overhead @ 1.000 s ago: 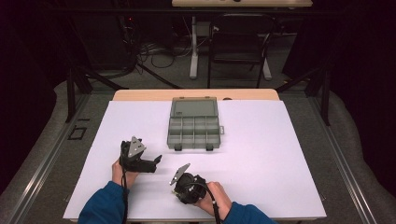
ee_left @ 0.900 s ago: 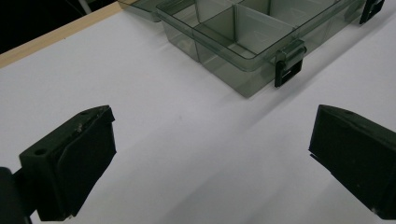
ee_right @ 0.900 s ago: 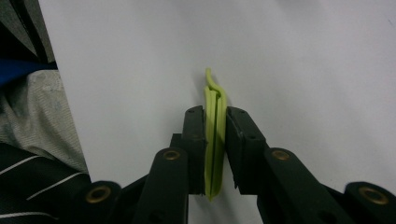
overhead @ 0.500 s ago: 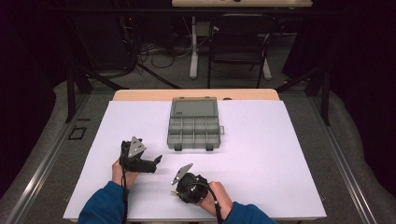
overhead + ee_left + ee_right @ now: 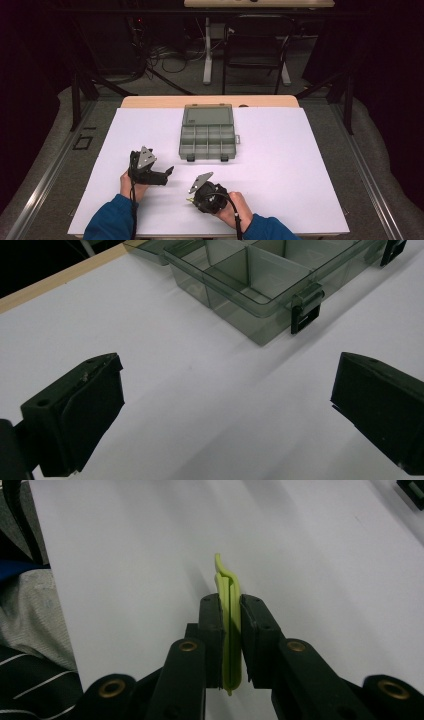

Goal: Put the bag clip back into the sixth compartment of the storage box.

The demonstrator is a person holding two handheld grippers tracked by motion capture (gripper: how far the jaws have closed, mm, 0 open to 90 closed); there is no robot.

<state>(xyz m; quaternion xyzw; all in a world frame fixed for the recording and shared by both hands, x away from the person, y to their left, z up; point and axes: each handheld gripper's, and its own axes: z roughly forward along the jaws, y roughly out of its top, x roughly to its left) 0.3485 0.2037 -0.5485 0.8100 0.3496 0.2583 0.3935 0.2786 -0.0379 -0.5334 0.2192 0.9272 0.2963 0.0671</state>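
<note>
Right gripper (image 5: 230,630) clamps a green clip (image 5: 229,605); left gripper (image 5: 225,410) gapes empty. Next, likely carry it ahead to the box (image 5: 207,140).

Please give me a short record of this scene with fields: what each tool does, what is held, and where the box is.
left tool: open, nothing between its jaws, above the white table cover
right tool: shut on the yellow-green clip
held item: thin yellow-green clip, clamped edge-on between the jaws, its tip sticking out past them
organizer box: grey, see-through, lid open, its compartments look empty, at the far middle of the cover
box latches: two dark latches on the near edge, one at
</note>
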